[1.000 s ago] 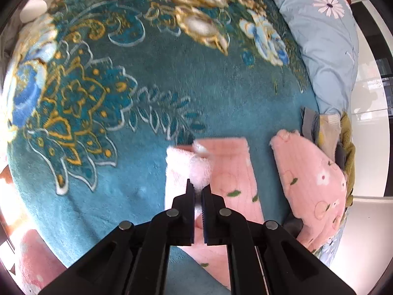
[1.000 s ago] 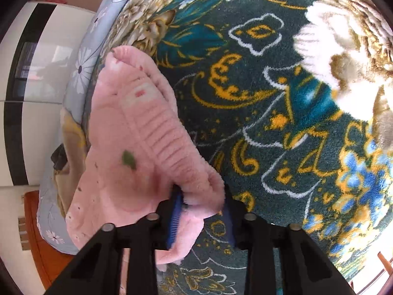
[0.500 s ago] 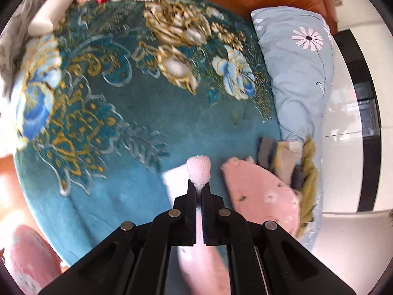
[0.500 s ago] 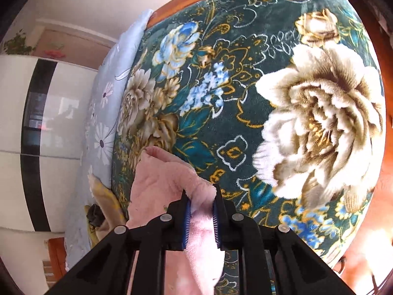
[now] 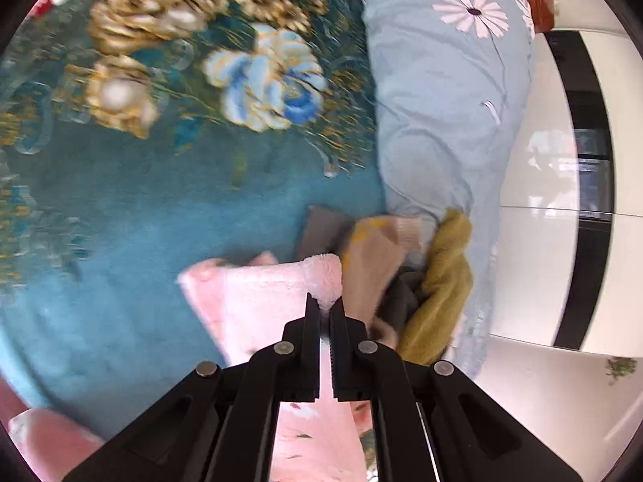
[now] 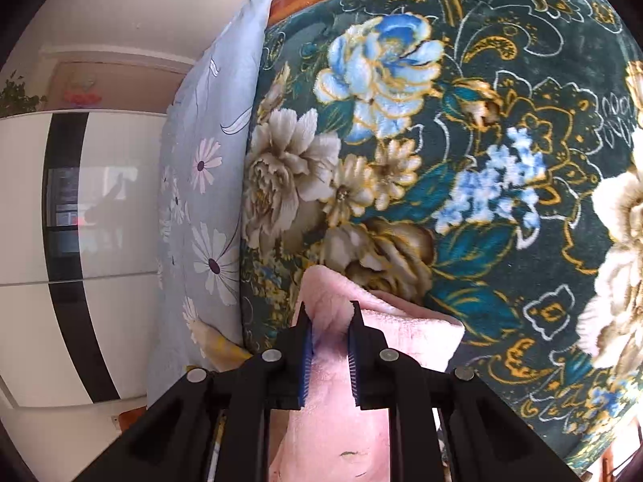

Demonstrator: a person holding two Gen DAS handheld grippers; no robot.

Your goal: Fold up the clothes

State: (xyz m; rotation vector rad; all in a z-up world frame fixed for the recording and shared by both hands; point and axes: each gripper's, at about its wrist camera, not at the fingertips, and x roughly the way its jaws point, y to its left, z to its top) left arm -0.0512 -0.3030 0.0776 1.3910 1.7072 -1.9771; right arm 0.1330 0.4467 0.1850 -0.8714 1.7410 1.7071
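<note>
Pink fleece garment (image 5: 261, 297) hangs lifted off the floral bed blanket (image 5: 132, 209) now, where it lay a second ago; your left tool (image 5: 325, 307) and right tool (image 6: 329, 313) both stay clamped on its edge.

- Bright, even daylight in both wrist views, with no hard shadows on the floral blanket (image 5: 168, 201).
- The left view is smeared by motion blur: the blanket's flowers streak, and the pink garment (image 5: 257, 301) looks soft.
- The right view is sharp; the blanket (image 6: 462, 168) pile is crisp.
- Glossy white wardrobe doors (image 5: 562, 241) glare and mirror the room.
- Heavy fisheye bending, black vignette at every corner.
</note>
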